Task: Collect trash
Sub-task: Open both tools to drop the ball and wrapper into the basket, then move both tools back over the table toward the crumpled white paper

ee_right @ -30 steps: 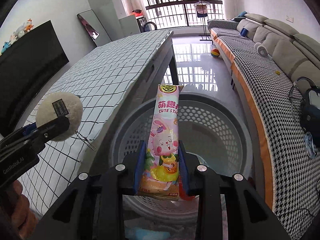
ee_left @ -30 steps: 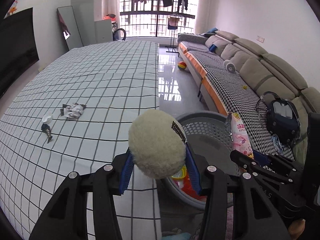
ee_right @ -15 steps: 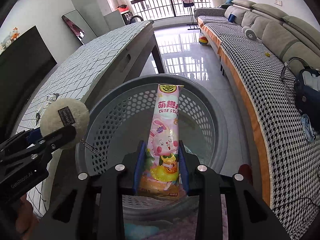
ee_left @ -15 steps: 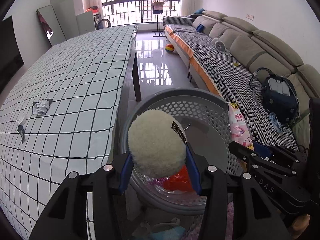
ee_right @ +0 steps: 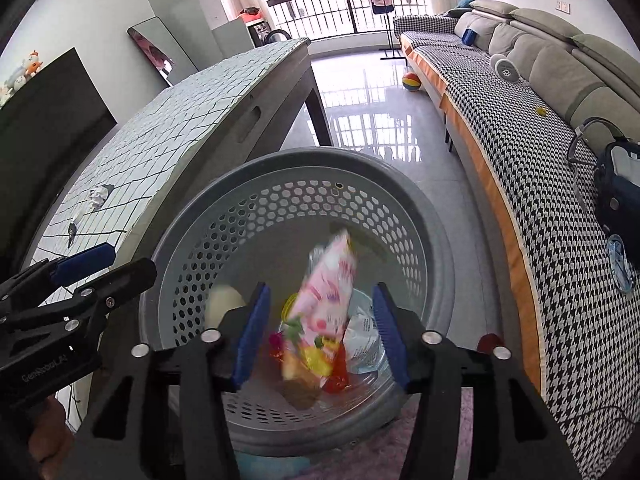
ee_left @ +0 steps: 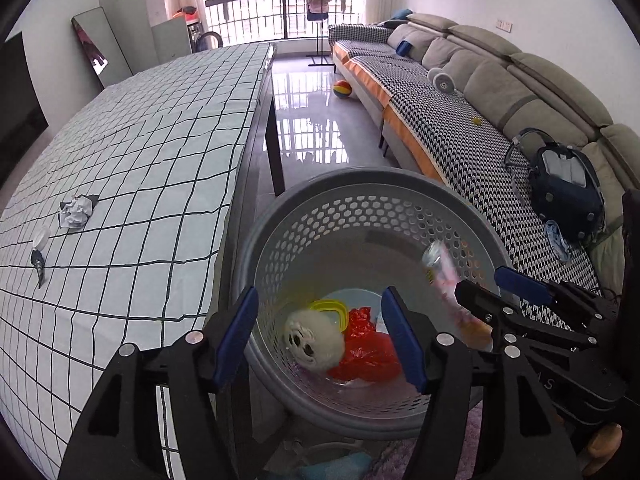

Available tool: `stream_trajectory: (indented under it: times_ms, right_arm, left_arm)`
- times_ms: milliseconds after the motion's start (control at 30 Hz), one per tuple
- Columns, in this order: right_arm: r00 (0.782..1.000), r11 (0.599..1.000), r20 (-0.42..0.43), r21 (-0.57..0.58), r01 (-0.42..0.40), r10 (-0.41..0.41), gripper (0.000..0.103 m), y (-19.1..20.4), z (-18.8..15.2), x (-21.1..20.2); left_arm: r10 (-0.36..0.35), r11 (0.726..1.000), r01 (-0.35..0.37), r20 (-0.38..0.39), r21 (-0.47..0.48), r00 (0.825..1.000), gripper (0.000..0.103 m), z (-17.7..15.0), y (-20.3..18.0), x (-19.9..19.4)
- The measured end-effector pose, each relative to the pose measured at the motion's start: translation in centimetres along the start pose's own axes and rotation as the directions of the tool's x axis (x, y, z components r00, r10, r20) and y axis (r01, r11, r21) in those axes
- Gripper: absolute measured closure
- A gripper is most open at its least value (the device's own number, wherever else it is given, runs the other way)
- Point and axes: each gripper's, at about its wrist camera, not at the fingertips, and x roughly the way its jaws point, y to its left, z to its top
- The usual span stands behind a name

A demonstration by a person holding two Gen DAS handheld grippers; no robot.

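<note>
Both my claws hang over the grey perforated laundry basket point(ee_left: 360, 216) that stands on the floor between the table and the sofa, and both are spread wide with nothing between the blue pads.

The left gripper point(ee_left: 320, 332) is released: the white fluffy ball point(ee_left: 314, 340) lies below it in the bottom of the basket, in line with the gap between its fingers but well clear of them, resting against a red plastic bag point(ee_left: 368, 352) and just in front of a yellow ring point(ee_left: 328, 306) (its outline is smeared, so I cannot make out more of it).

The right gripper point(ee_right: 318, 328) is likewise let go. The pink snack packet point(ee_right: 324, 304) sits between and beyond its two pads, touching neither, tilted with its top end leaning away from me, blurred, inside the basket's mouth. Under it I see a crumpled white wrapper point(ee_right: 364, 336) and bits of red on the basket floor. In the left wrist view the same packet shows as a pale streak beside the right claw's tips.

On the checked tablecloth point(ee_left: 140, 152) to my left a crumpled wad of paper point(ee_left: 76, 212) and a small dark keychain-like piece point(ee_left: 38, 262) lie near each other, well apart from both claws.
</note>
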Motion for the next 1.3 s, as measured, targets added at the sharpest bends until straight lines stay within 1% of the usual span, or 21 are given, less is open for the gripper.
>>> stream_trajectory:
  times_ms: [33,200,300,400,467,500,600,667,800,867,933,1100,1133,1300]
  right_arm:
    - [1.000,1.000,0.003,0.009,-0.007,0.007,0.048,-0.2,0.0,-0.1]
    - [1.000,0.999,0.000,0.031,-0.014,0.014,0.048,-0.9,0.2,-0.1]
    - [1.000,0.999,0.000,0.036,-0.018,0.018,0.048,-0.9,0.2,-0.2]
    - [1.000,0.999,0.011,0.036,-0.010,0.010,0.042,-0.7,0.1,-0.4]
    - [1.000,0.999,0.023,0.039,-0.007,0.007,0.036,-0.6,0.0,-0.6]
    - [1.000,0.999,0.026,0.041,-0.007,0.006,0.036,-0.6,0.0,-0.6]
    - [0.999,0.999,0.032,0.040,0.002,-0.004,0.034,-0.4,-0.1,-0.8]
    - [0.999,0.999,0.035,0.036,0.010,-0.011,0.033,-0.2,-0.1,-0.9]
    - [0.998,0.999,0.053,0.030,0.014,-0.015,0.027,0.3,-0.1,-1.3]
    - [0.998,0.999,0.061,0.024,0.026,-0.027,0.025,0.7,-0.1,-1.5]
    - [0.997,0.999,0.063,0.015,0.041,-0.042,0.025,1.1,0.0,-1.6]
    - [0.999,1.000,0.052,-0.004,0.007,-0.007,0.022,2.3,-0.3,-1.5]
    - [0.999,1.000,0.052,-0.011,0.006,-0.005,0.020,2.7,-0.3,-1.5]
    - [0.998,0.996,0.068,-0.084,-0.008,0.013,0.020,5.1,-0.5,-1.6]
  left_arm:
    - [0.003,1.000,-0.003,0.001,0.000,1.000,0.033,0.0,-0.1,0.0]
    - [0.008,1.000,-0.008,0.001,0.001,1.000,0.032,0.0,-0.1,0.0]
    - [0.009,1.000,-0.009,0.006,-0.001,1.000,0.028,0.0,-0.1,-0.1]
    - [0.009,1.000,-0.008,0.010,-0.007,1.000,0.023,-0.1,0.1,-0.2]
    - [0.009,1.000,-0.009,0.012,-0.010,1.000,0.021,-0.1,0.3,-0.3]
    - [0.011,1.000,-0.011,0.012,-0.011,1.000,0.021,-0.1,0.4,-0.3]
    - [0.013,1.000,-0.013,0.022,-0.019,1.000,0.014,-0.2,0.7,-0.7]
    - [0.011,1.000,-0.010,0.032,-0.025,0.999,0.012,-0.2,1.0,-1.0]
    - [0.013,0.999,-0.011,0.048,-0.044,0.999,0.008,-0.3,1.7,-1.7]
    - [0.011,0.998,-0.008,0.055,-0.057,0.998,0.008,-0.4,2.3,-2.1]
    - [0.016,0.998,-0.011,0.063,-0.067,0.998,0.008,-0.5,2.8,-2.5]
    - [0.036,0.995,-0.027,0.088,-0.096,0.995,0.007,-0.7,4.1,-3.7]
    - [0.044,0.994,-0.035,0.092,-0.103,0.995,0.007,-0.8,4.4,-4.0]
    - [0.098,0.986,-0.082,0.107,-0.147,0.989,0.007,-1.2,6.5,-5.2]
